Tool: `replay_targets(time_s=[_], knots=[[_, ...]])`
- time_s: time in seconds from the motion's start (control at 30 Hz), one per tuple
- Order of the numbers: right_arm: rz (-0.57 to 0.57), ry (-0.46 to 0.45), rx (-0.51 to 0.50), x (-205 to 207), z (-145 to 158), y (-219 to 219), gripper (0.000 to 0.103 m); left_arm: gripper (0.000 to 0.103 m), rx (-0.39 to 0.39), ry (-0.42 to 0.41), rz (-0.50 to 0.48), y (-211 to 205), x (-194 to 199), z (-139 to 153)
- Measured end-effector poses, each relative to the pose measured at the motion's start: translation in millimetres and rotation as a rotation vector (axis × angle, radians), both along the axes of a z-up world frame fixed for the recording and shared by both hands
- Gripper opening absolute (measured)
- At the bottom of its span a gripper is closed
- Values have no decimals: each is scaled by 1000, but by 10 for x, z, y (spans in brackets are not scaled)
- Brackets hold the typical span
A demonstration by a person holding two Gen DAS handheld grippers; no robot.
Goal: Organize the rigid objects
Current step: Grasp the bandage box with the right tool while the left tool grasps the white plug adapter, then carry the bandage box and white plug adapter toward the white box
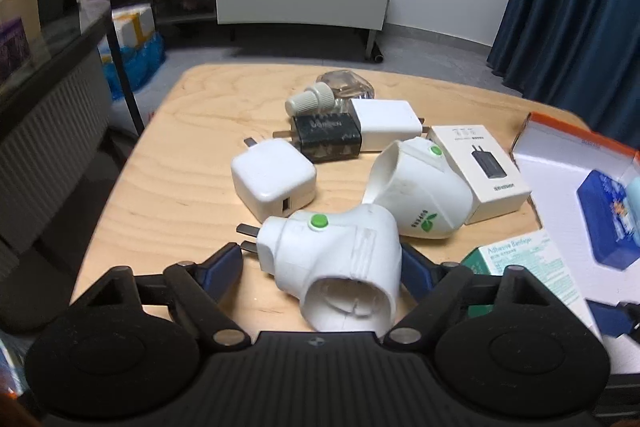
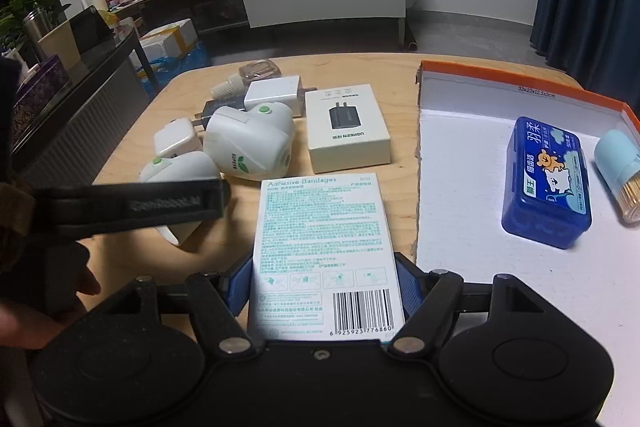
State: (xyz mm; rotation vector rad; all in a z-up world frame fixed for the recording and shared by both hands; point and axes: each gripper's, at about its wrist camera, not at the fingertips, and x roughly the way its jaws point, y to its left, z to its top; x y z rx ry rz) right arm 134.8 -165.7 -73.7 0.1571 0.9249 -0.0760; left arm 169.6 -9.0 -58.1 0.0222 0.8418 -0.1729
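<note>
Two items sit in the box (image 2: 460, 155) at right of frame: blue tin (image 2: 546, 183) and toothpick jar (image 2: 618, 171). Nearest, right gripper (image 2: 324, 291) clamps the bandage pack (image 2: 320, 247), lower centre, not yet boxed. Left gripper (image 1: 322, 267) straddles the near plug (image 1: 332, 263); right pad touching, left pad clear, so no grip judged. Beyond, mid-table: second plug (image 1: 416, 195), three chargers, charger carton (image 2: 346, 127), bottle (image 1: 332, 95) all remain.

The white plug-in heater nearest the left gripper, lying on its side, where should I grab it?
Grip the white plug-in heater across its wide body, just behind the open round mouth, coming from above and behind as the left gripper already straddles it. The flanks there look fairly flat; avoid the prongs and the tapered end with the green button.
</note>
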Motion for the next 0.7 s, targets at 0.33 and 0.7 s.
replay_targets(time_s=[0.33,0.7], knots=[[39,-52,8,-90,147,92,84,70,-47,6,73,228,-338,176],[66,-102,6,-375,390,180,84,70,-71,-37,85,309,-698,430]])
